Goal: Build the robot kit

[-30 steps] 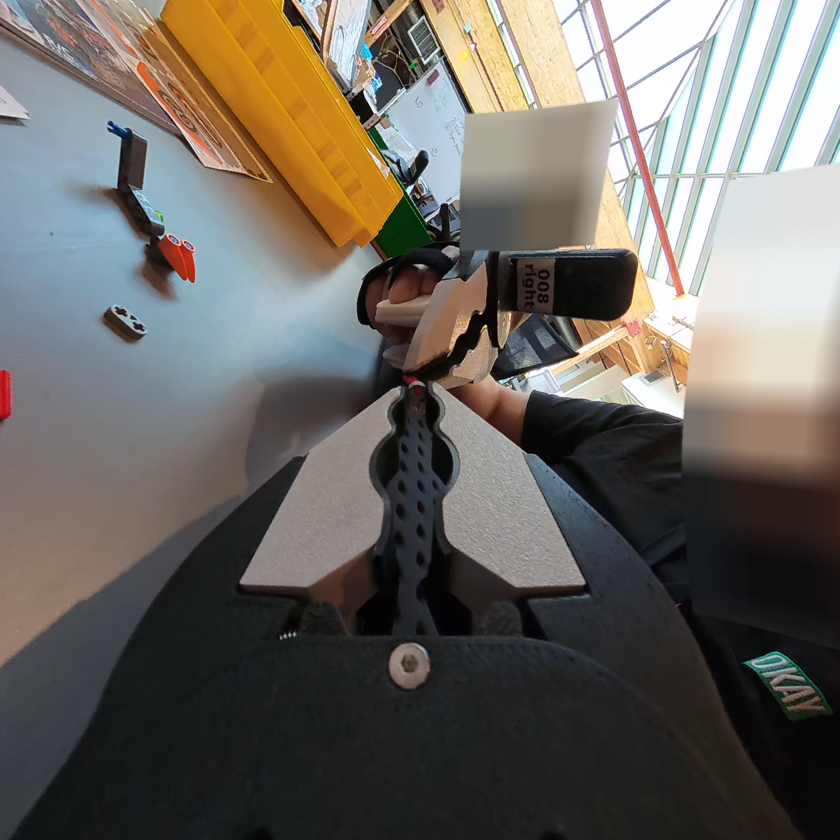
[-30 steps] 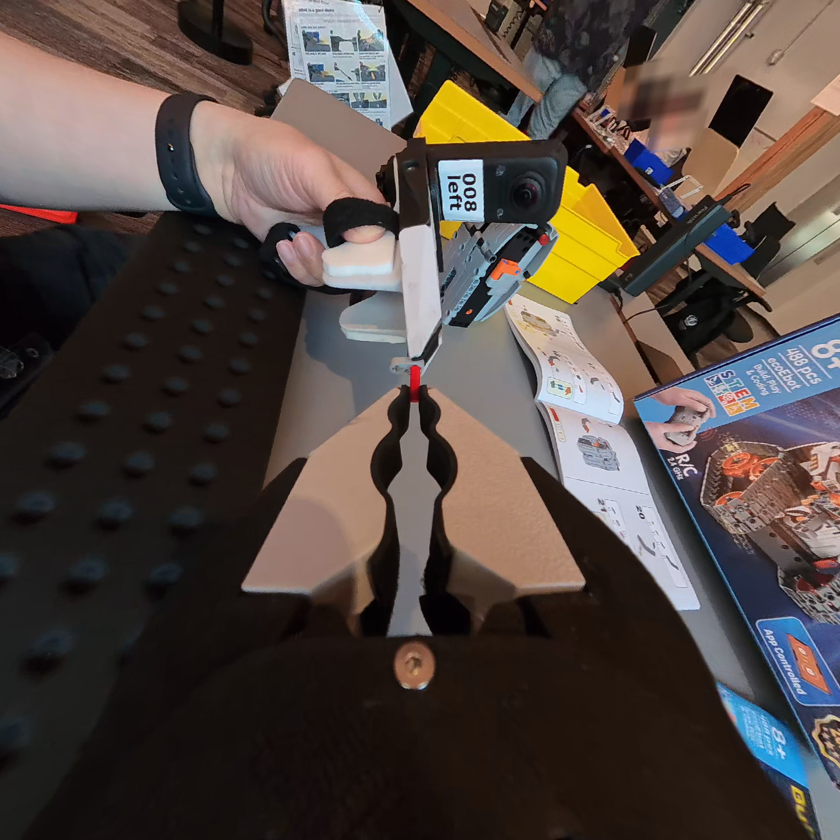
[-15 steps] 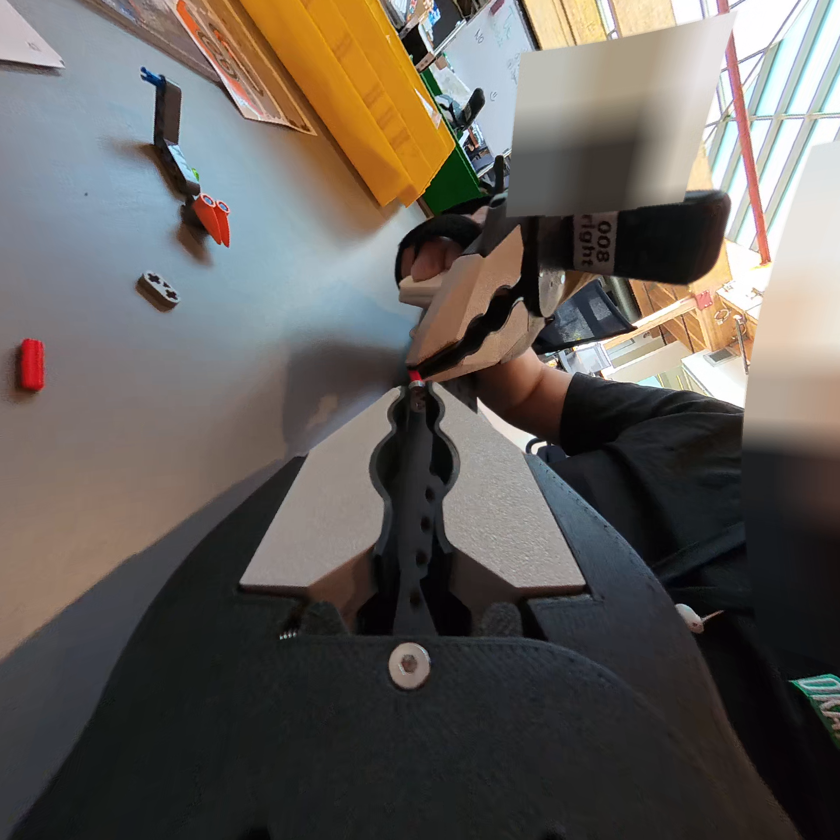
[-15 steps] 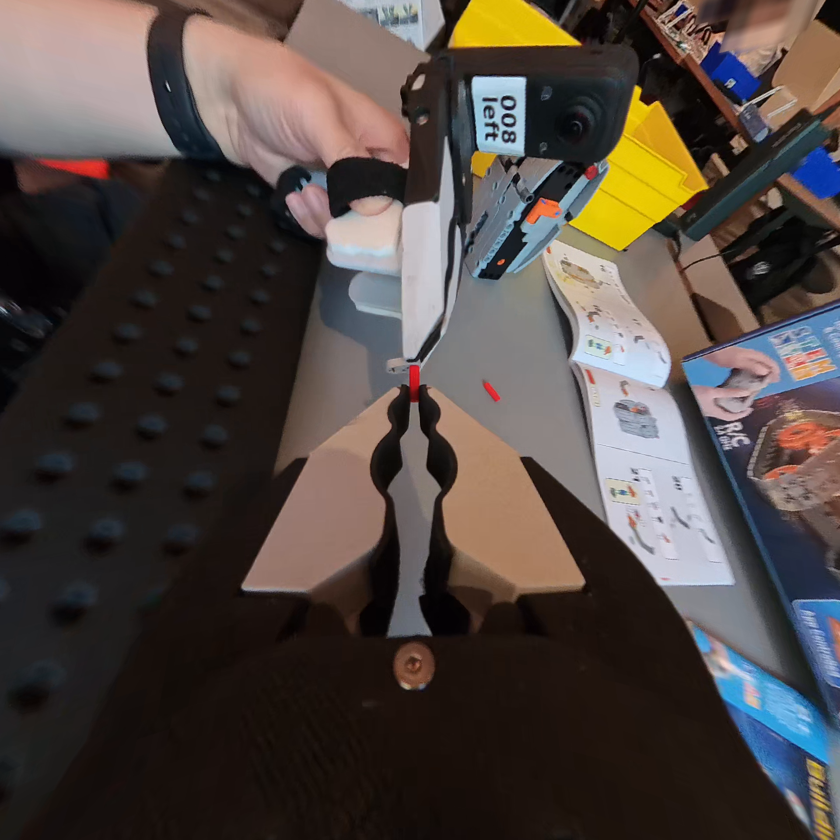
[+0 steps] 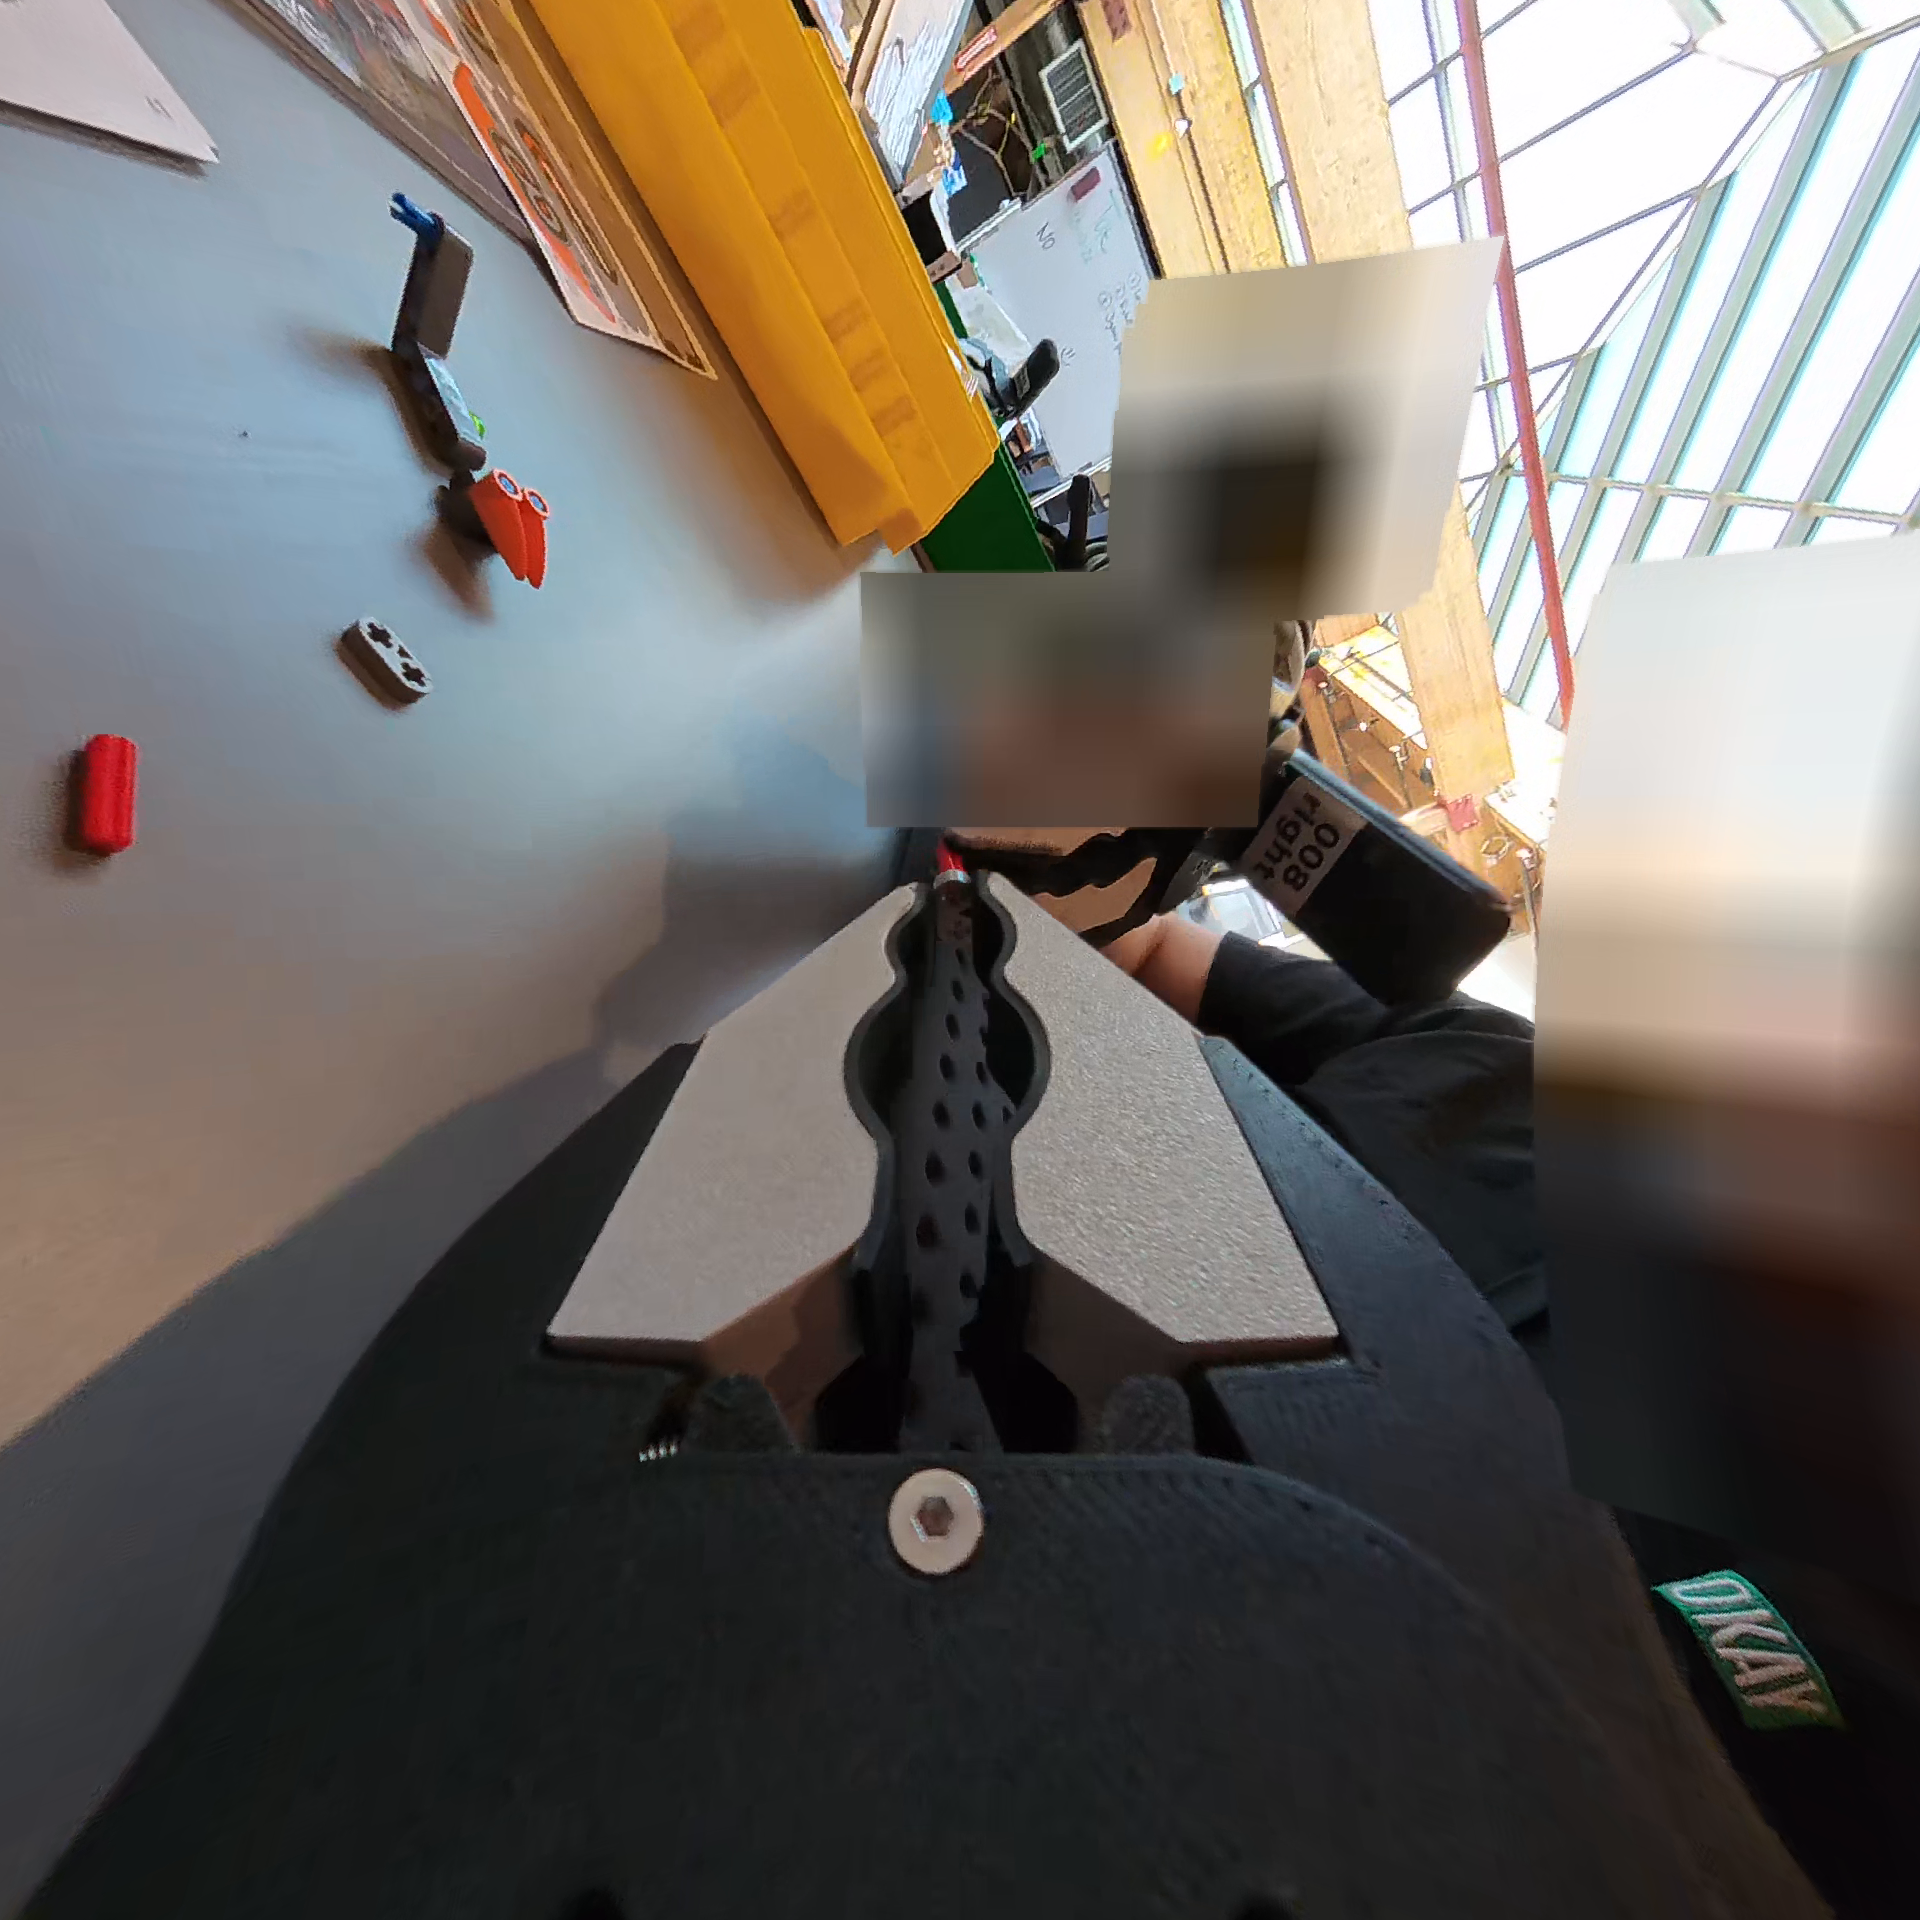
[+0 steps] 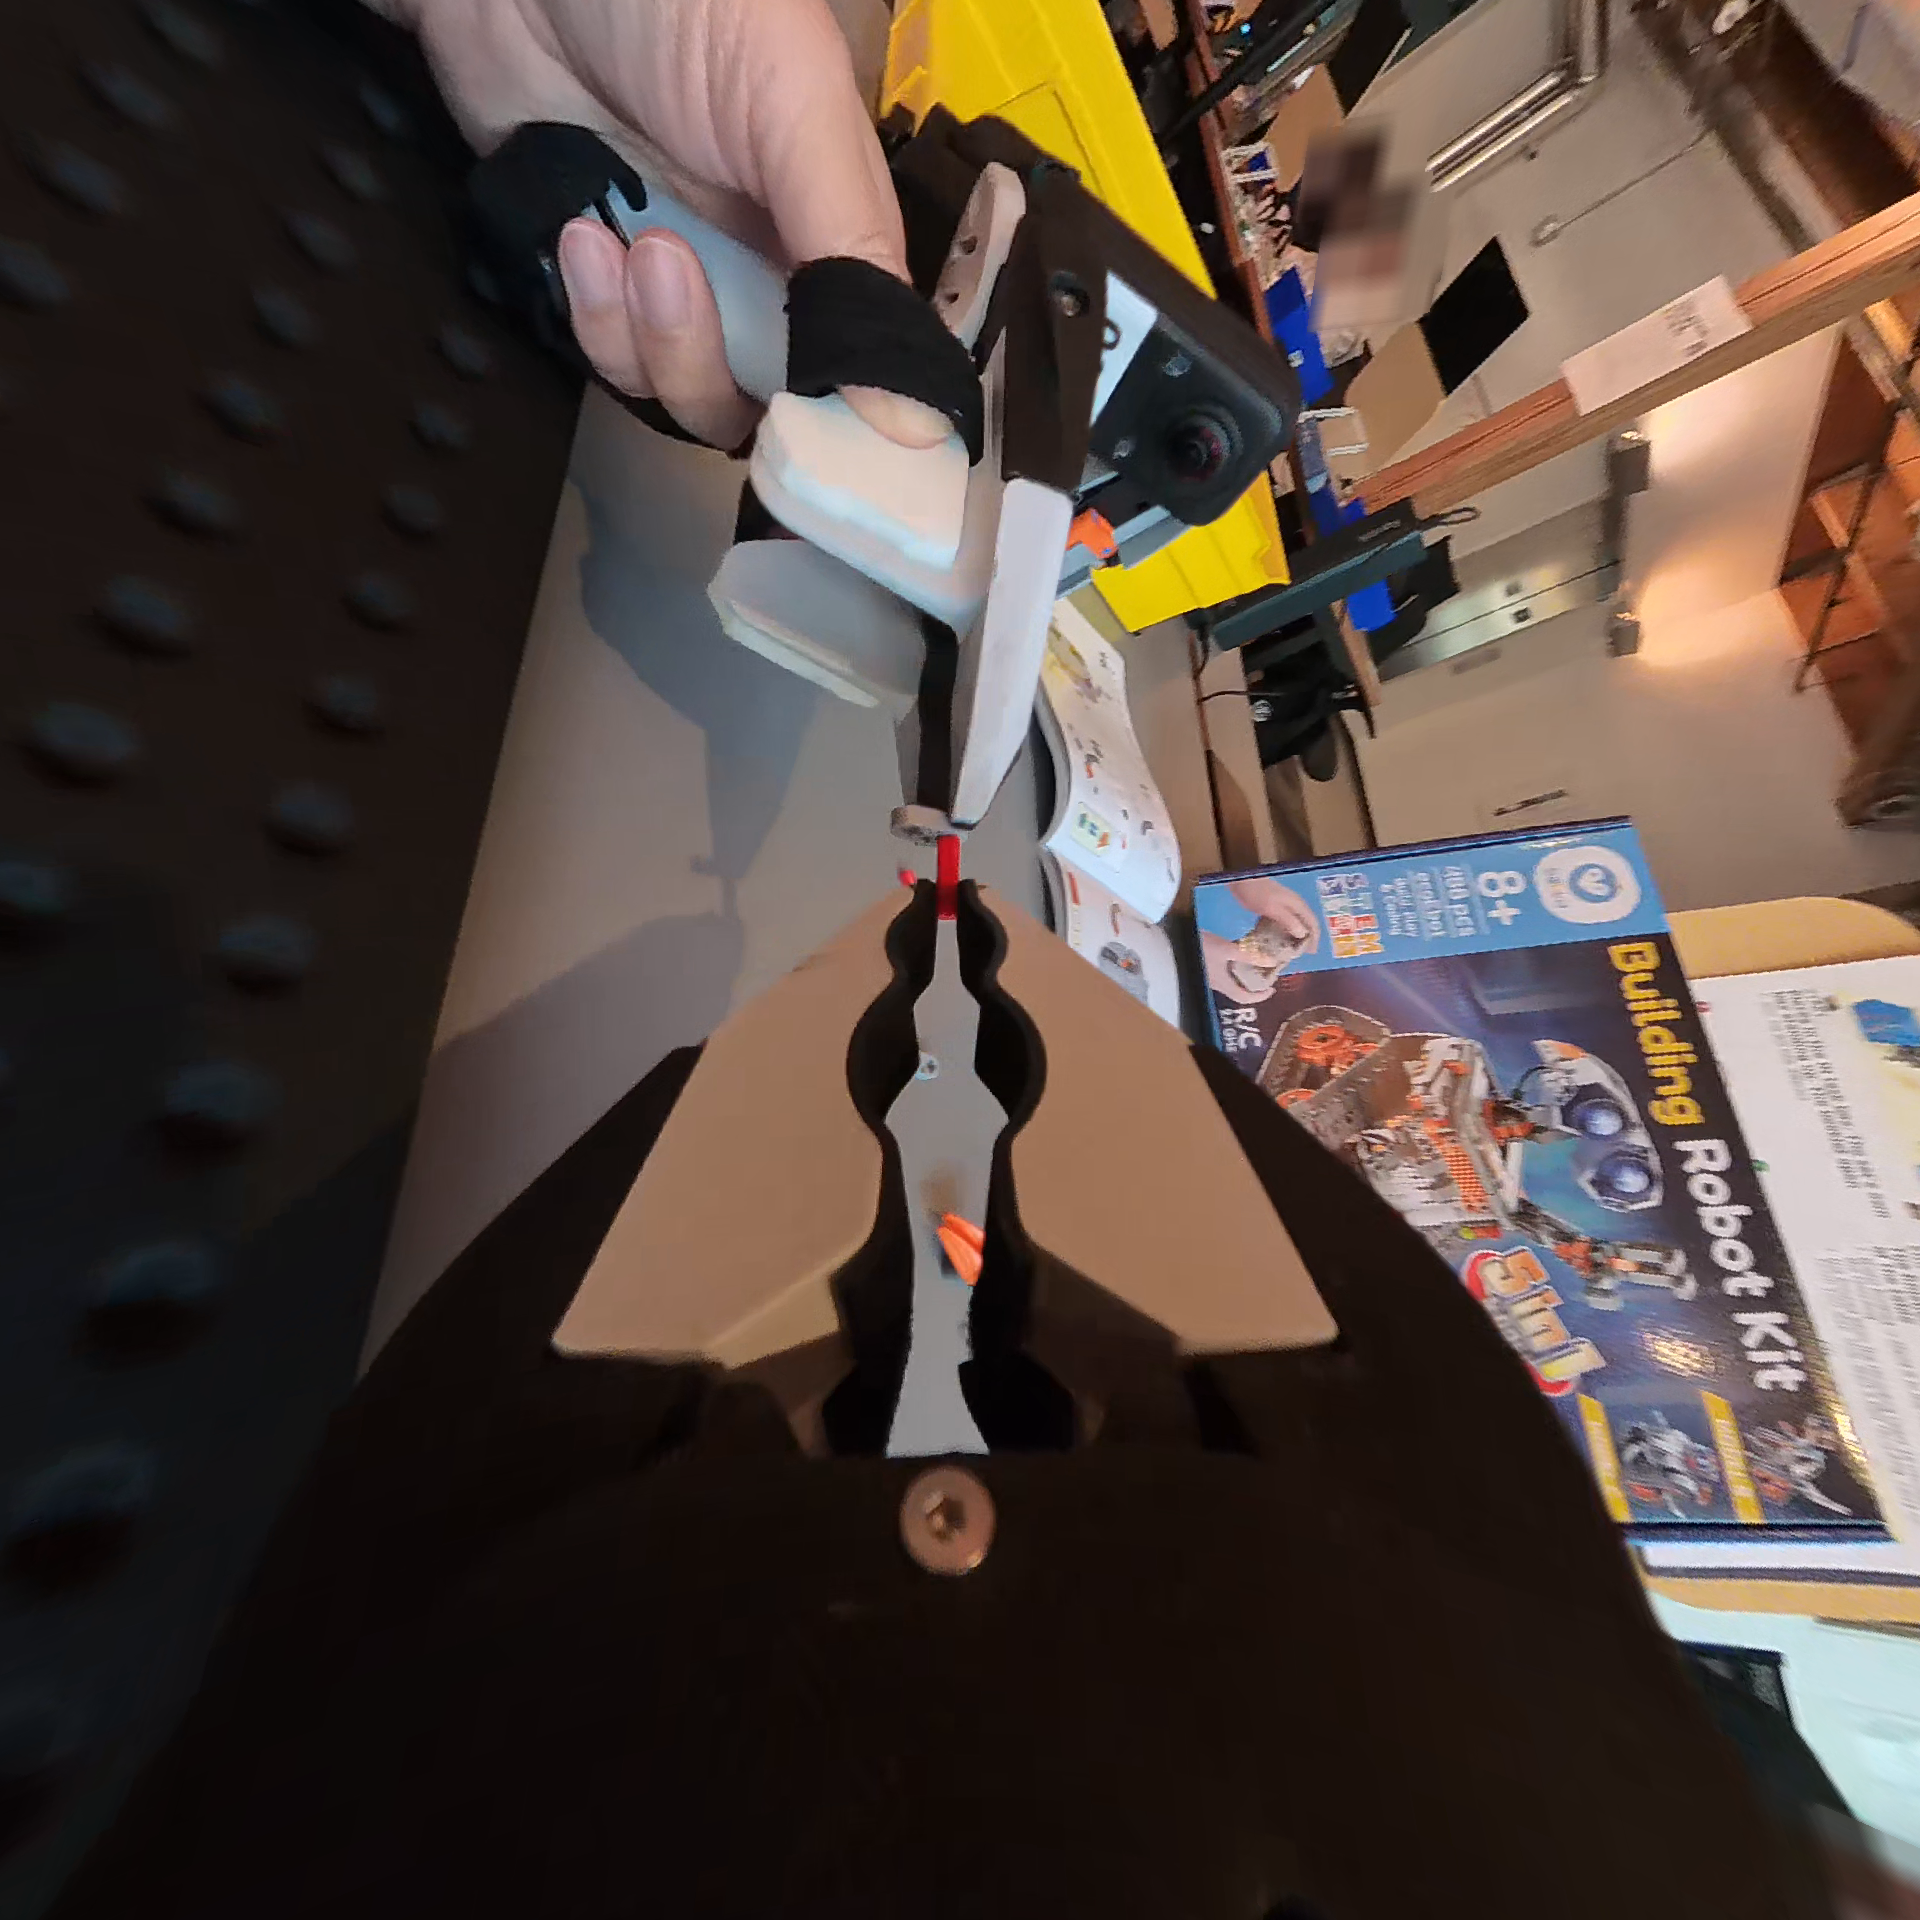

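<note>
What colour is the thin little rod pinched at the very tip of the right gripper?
Red. The rod shows best in the right wrist view.

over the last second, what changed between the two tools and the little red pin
The left tool, pinching a small grey ring piece, tilted over so its camera now points down and right. The right tool kept the thin red plastic pin clamped at its tip. Pin and ring stayed end to end; the grey table parts lie as before.

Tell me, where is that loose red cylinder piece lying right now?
In the left wrist view, the red cylinder lies on the grey table at far left, below the small grey two-hole piece.
</note>
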